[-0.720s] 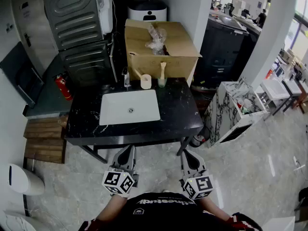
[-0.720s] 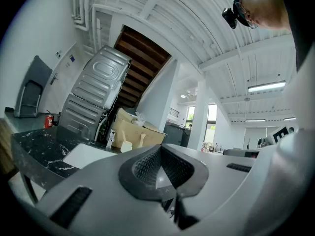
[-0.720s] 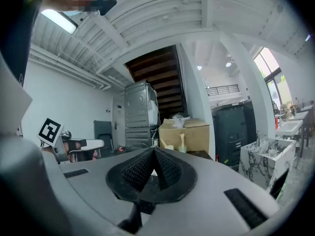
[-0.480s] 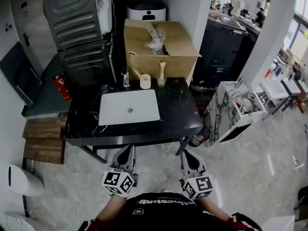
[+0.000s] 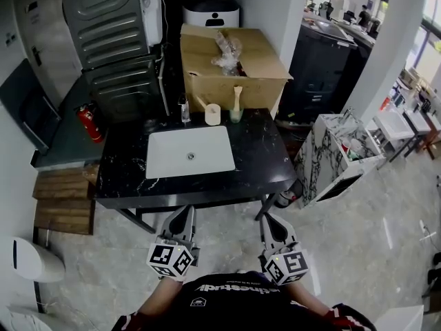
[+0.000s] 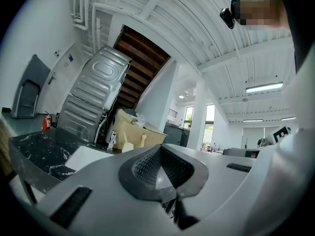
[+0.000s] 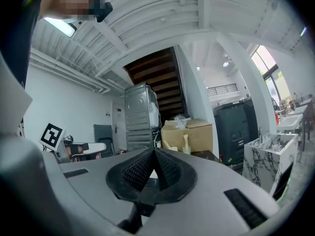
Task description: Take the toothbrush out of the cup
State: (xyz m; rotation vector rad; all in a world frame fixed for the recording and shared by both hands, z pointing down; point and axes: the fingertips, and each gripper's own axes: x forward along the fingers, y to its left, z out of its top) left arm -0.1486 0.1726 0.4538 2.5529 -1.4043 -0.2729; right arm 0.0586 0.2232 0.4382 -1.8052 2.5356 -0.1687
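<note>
Head view steeply down; tool views level — sharing, apparently, the far box (image 5: 231, 64).

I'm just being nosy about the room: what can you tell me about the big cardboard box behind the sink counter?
The cardboard box is large, plain brown and unprinted as far as the head view shows. It stands upright behind the black marbled counter, which hides its base, so what it rests on cannot be told. Its top flaps are folded over, and a crumpled piece of clear plastic lies on top.
</note>
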